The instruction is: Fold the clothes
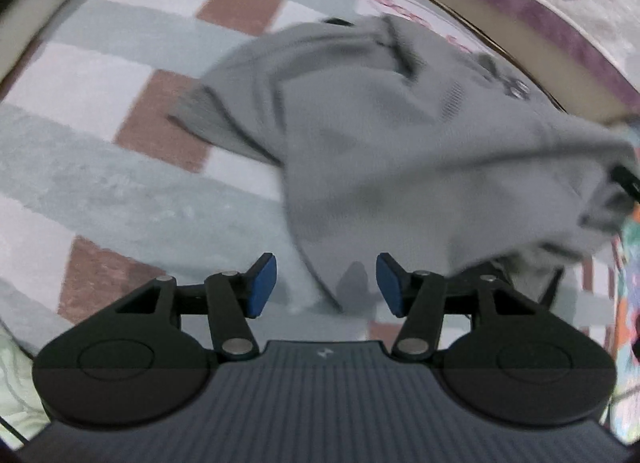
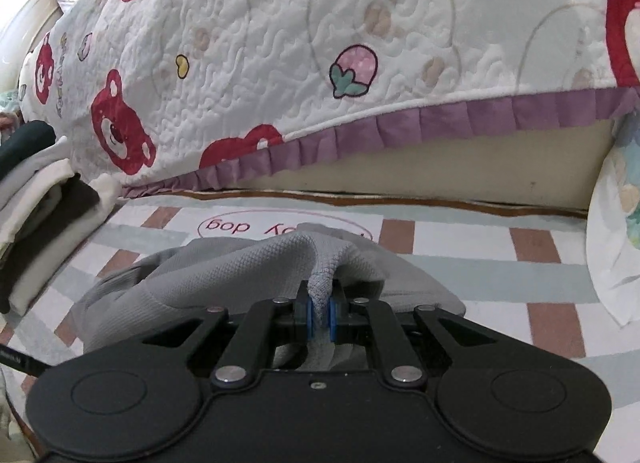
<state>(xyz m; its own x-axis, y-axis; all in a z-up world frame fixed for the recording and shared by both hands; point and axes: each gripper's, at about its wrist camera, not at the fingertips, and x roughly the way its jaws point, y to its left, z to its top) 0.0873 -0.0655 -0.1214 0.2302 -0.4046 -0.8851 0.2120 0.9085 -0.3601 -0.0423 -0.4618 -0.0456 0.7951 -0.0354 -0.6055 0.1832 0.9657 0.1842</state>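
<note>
1. The left claw (image 1: 326,283) stands wide open, its blue pads (image 1: 264,285) well apart, with nothing between them.
2. It hangs above a checked blanket (image 1: 100,183) of pale grey-green bands, white squares and brownish-red squares.
3. A grey knitted garment (image 1: 380,151) lies on that blanket ahead of the left claw, rumpled and partly lifted toward the right side of the left wrist view; this view is blurred, so fine detail is hard to tell.
4. One lower edge of the garment runs down to just in front of the open jaws, between the two pads but not touching either.
5. The right claw (image 2: 321,313) is closed on a bunched fold of the same grey garment (image 2: 224,275); the waffle-textured cloth is pinched between its blue pads (image 2: 309,317) and rises in a peak above them.
6. The rest of the garment spreads to both sides under the right claw, resting on the checked blanket (image 2: 460,263).
7. A pink oval print with upside-down lettering (image 2: 240,225) shows on the blanket just past the garment.
8. Behind it lies a white quilted cover (image 2: 320,43) with red bears, a strawberry and a purple frill along its edge.
9. At the left edge of the right wrist view sits a stack of folded clothes (image 2: 36,199) in white, grey and dark tones.
</note>
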